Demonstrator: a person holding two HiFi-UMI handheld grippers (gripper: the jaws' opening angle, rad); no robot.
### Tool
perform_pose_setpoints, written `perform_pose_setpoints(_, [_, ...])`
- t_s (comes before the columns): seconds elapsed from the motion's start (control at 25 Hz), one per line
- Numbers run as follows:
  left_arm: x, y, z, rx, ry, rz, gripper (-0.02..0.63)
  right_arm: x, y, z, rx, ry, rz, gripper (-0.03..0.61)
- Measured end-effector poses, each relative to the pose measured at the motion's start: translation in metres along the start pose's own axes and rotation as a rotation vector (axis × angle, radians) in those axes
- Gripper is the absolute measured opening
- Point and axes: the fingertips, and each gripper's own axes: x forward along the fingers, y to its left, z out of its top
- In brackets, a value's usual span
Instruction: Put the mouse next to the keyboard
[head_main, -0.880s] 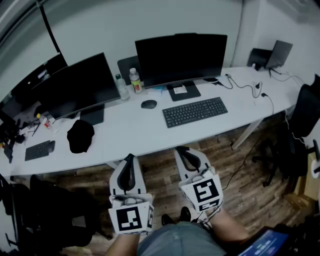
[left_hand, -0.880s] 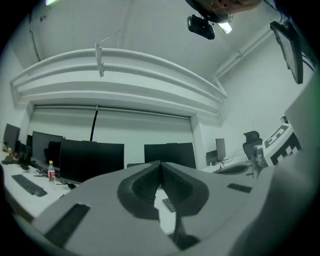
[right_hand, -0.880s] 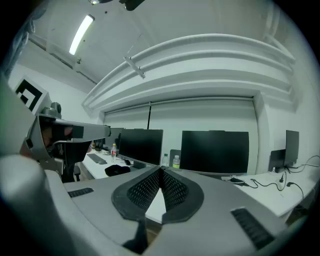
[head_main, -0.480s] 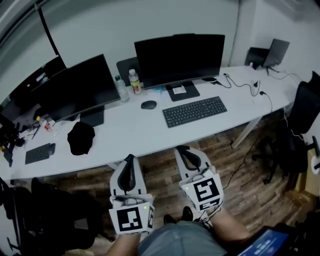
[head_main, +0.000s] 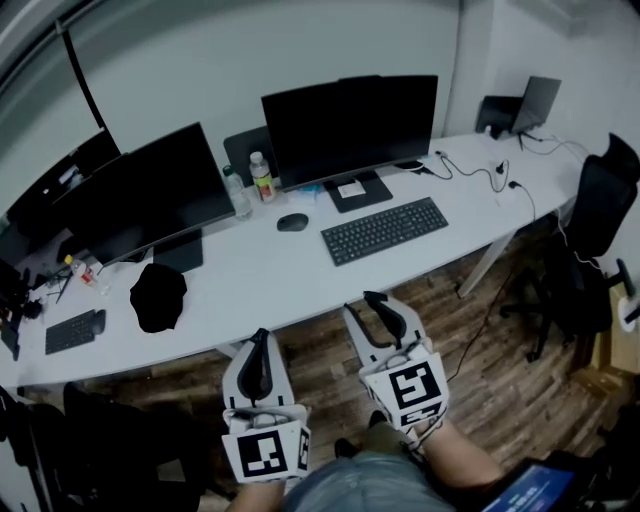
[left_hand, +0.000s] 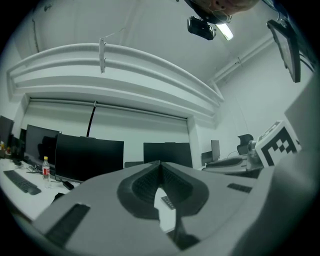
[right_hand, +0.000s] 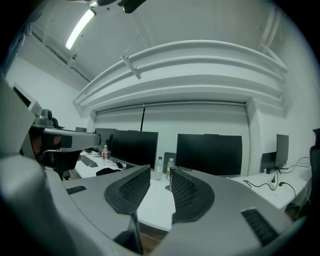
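A black mouse (head_main: 293, 222) lies on the white desk (head_main: 250, 275), in front of the gap between two monitors. The black keyboard (head_main: 385, 229) lies a short way to its right, with bare desk between them. Both grippers hang over the wooden floor, short of the desk's front edge and far from the mouse. My left gripper (head_main: 259, 334) is shut, its jaws meeting at the tip (left_hand: 160, 162) with nothing in them. My right gripper (head_main: 372, 297) stands a little open; a narrow gap (right_hand: 160, 171) shows between its ribbed pads, and it holds nothing.
Two large monitors (head_main: 350, 118) stand at the back, with two bottles (head_main: 262, 177) between them. A black cap (head_main: 158, 297) and a small keyboard (head_main: 74, 331) lie at the desk's left. Cables (head_main: 480, 170) run over the right end. An office chair (head_main: 595, 220) stands at the right.
The head view has drifted, so the desk sits slightly further left and lower in the picture. Both grippers have stayed low in front of the person, holding nothing.
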Motion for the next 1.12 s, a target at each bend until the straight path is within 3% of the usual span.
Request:
perform_pose_setpoints(0.32, [0.033,0.006,-0.023,-0.006,0.039,-0.025,0.005,0.028,-0.013,-0.012,-0.003,0.017,-0.009,0.133])
perform_pose_setpoints(0.56, [0.086,0.013,-0.049,0.006,0.089,-0.012,0.005,0.075,-0.038,-0.032,0.011,0.031,0.024,0.133])
perform_pose_setpoints(0.8, [0.164,0.021,-0.073,0.005,0.145,0.022,0.005,0.147,-0.072,-0.054,0.005,0.072,0.11,0.137])
perform_pose_setpoints(1.12, [0.256,0.029,-0.074,0.03,0.16,0.089,0.005,0.238,-0.107,-0.064,0.013,0.099,0.263,0.144])
